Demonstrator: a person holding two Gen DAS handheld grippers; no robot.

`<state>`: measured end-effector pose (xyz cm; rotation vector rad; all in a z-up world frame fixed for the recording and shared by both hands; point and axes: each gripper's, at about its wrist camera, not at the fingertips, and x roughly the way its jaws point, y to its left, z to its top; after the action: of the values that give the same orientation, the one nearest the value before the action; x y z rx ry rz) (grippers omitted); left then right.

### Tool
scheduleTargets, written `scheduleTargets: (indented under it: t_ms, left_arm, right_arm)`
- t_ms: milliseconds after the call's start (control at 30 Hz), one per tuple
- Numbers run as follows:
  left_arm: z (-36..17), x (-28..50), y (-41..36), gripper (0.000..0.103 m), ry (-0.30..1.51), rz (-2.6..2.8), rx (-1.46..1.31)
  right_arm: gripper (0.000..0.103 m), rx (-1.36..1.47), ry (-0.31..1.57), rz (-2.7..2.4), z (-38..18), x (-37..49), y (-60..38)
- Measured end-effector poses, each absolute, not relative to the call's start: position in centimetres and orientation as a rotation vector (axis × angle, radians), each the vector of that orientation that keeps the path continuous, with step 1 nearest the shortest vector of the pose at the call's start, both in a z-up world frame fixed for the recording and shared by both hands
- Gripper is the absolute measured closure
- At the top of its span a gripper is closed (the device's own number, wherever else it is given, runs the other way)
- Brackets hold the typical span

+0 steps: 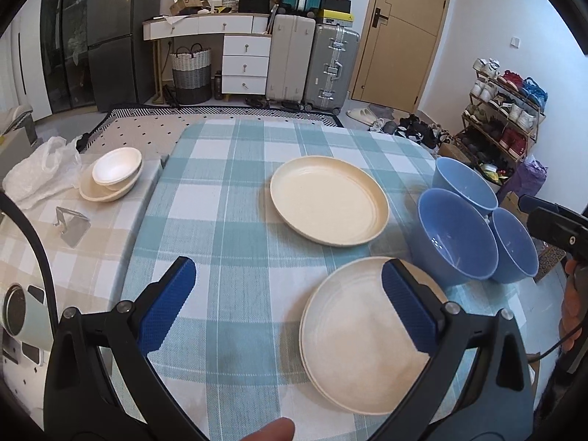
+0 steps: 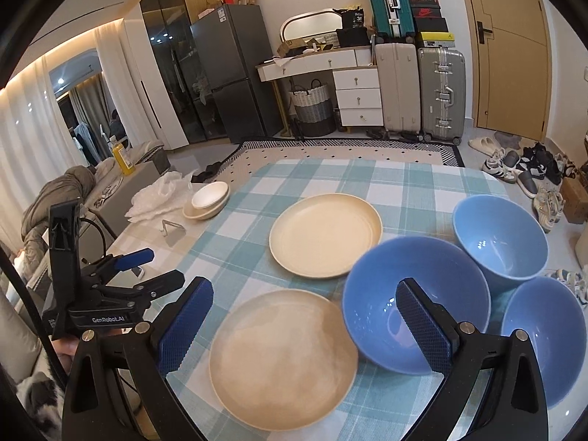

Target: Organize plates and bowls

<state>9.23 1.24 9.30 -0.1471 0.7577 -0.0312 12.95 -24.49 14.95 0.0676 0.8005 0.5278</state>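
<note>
Your left tool (image 1: 288,301) & right tool (image 2: 305,316) both hung wide open, gripping nothing. Two cream plates (image 1: 329,200) lay mid-table (image 1: 228,220), w/ three blue bowls (image 2: 415,301) clustered beside them, to the right.

Left gripper (image 1: 288,307) and right gripper (image 2: 307,321) both gape wide, holding nothing.

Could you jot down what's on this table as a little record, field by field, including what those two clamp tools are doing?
Table cover: checked cloth
Cream plates: far plate; near plate
Blue bowls: three, clustered right of the plates
Side stack: small white bowls on the neighbouring surface
Left gripper: jaws open, holding nothing
Right gripper: jaws open, holding nothing
</note>
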Motion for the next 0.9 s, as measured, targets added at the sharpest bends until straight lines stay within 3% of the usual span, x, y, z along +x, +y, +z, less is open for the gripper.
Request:
scheduleTargets:
  t_ms: [633, 900]
  left_arm:
    - [12.8, 16.5, 3.0, 0.002, 0.769, 0.014, -0.216]
    - [12.7, 20.5, 3.5, 0.002, 0.793, 0.028, -0.236]
  right_arm:
    - [0.001, 0.113, 0.756, 0.481, 19.3, 22.1, -26.9]
    - [0.001, 0.091, 0.805, 0.454, 18.5, 26.6, -27.8]
